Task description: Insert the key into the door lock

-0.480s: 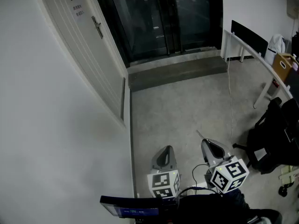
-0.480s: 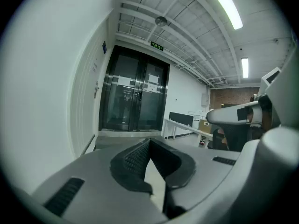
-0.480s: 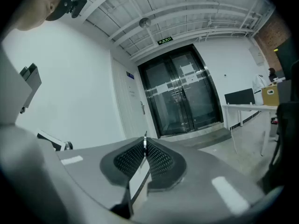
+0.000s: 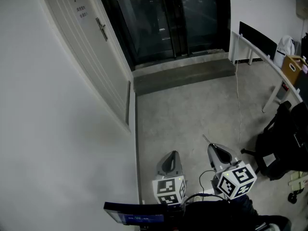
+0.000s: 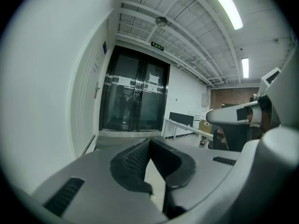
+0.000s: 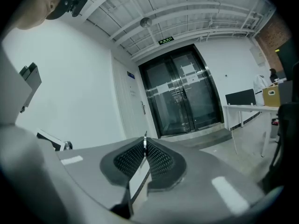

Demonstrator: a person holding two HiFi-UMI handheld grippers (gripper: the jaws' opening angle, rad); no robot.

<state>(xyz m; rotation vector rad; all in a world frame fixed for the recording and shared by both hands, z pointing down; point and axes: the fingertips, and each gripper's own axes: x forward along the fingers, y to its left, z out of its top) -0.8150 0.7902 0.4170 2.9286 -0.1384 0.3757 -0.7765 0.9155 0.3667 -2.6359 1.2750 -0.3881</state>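
**Key pinched in the right hand-held gripper, well short of the door**

The right hand-held gripper [image 6: 145, 149] is pressed together on the key [image 6: 145, 138]. The thin metal blade stands edge-on between the two ribbed pads, and its tip pokes just past them. In the head view a thin sliver sticks out beyond the tip of this hand-held gripper [image 4: 211, 147], towards the door. The left hand-held gripper [image 5: 148, 143] has its pad tips pressed together with nothing between them. In the head view it [image 4: 172, 154] sits just beside the right one, on the side nearer the door.

The white door [image 4: 84, 47] is set in the white wall, and its lever handle [image 4: 101, 29] shows as a small dark bar. The lock itself is too small to make out. Both hand-held grippers are well apart from the door, over the concrete floor [image 4: 192, 105], and both point roughly along the wall that holds it. In the right gripper view the handle [image 6: 143, 107] appears above and just left of the key tip, far beyond it. Dark glass double doors [image 4: 163, 18] stand just past the door. A white counter [image 4: 255, 44] runs along the far side of the floor from the door.
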